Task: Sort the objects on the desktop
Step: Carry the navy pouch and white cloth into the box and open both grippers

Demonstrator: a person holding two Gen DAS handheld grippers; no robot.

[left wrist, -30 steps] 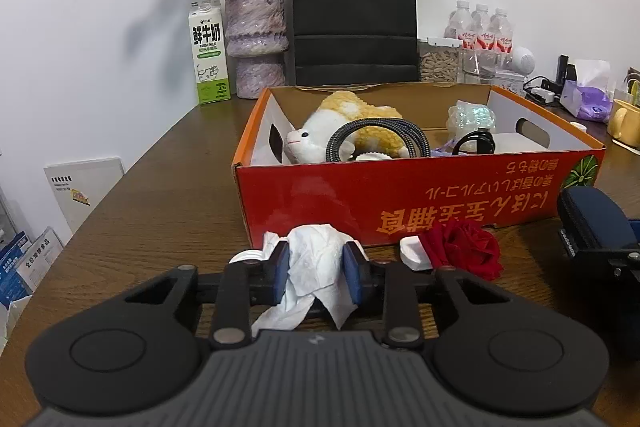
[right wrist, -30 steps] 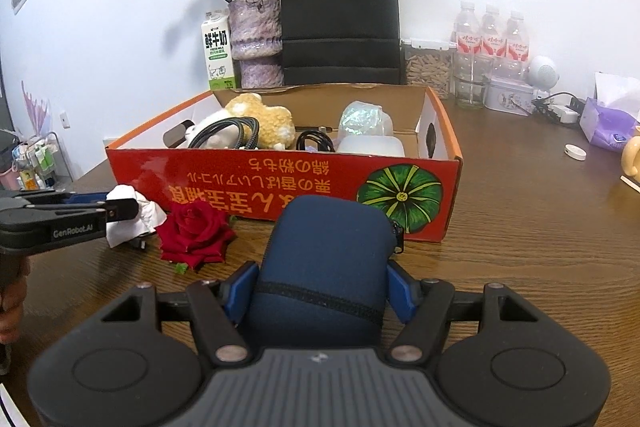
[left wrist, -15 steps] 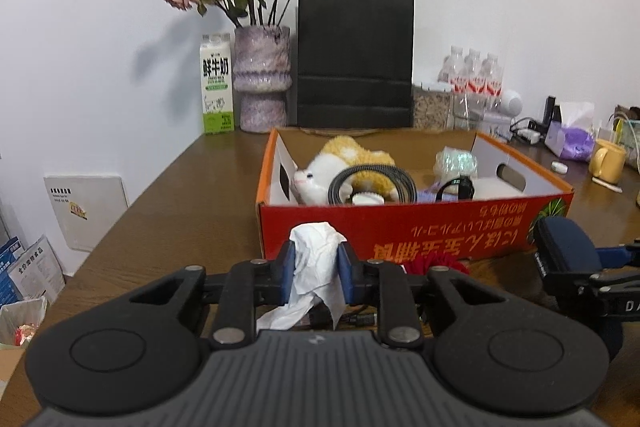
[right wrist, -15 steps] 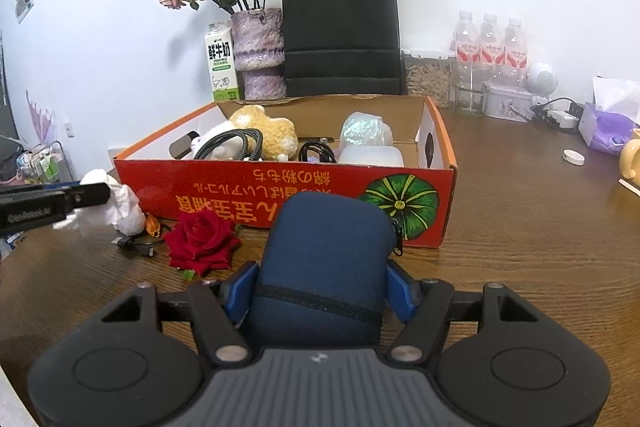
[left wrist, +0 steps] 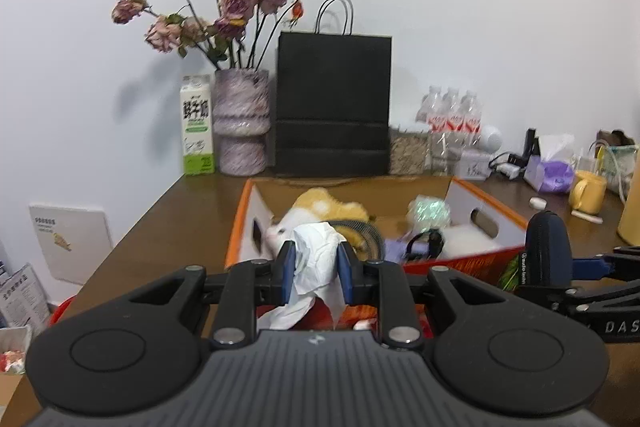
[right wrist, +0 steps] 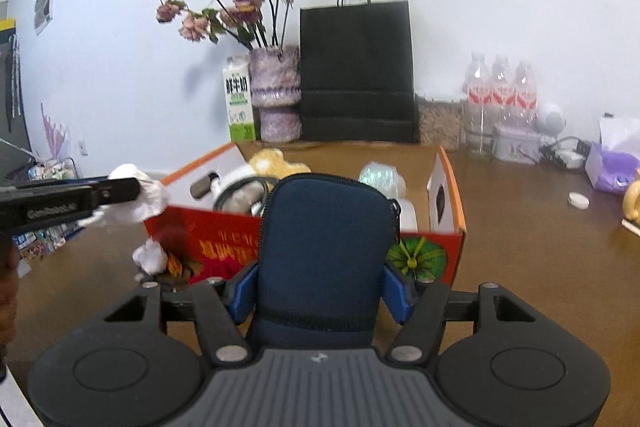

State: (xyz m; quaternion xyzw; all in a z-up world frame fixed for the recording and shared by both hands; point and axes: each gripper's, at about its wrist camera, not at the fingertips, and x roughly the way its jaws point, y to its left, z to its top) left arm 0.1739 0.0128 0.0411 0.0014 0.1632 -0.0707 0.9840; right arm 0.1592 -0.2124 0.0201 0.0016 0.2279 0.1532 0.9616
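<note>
I am holding the left tool (left wrist: 314,269) clamped on a crumpled white tissue (left wrist: 316,259), raised just short of the box's near left corner. The cardboard box (right wrist: 450,183) is lying ahead of both tools, its long axis running along the table (right wrist: 520,227) edge. I am closing the right tool (right wrist: 320,293) on the blue pouch (right wrist: 326,251), which is standing upright, long axis vertical, zipper up, before the box's near wall; this hand is nearer the box's right end.

A crumpled white tissue (left wrist: 316,259) and an upright navy pouch (right wrist: 326,259) hang before the red box (right wrist: 448,203).
</note>
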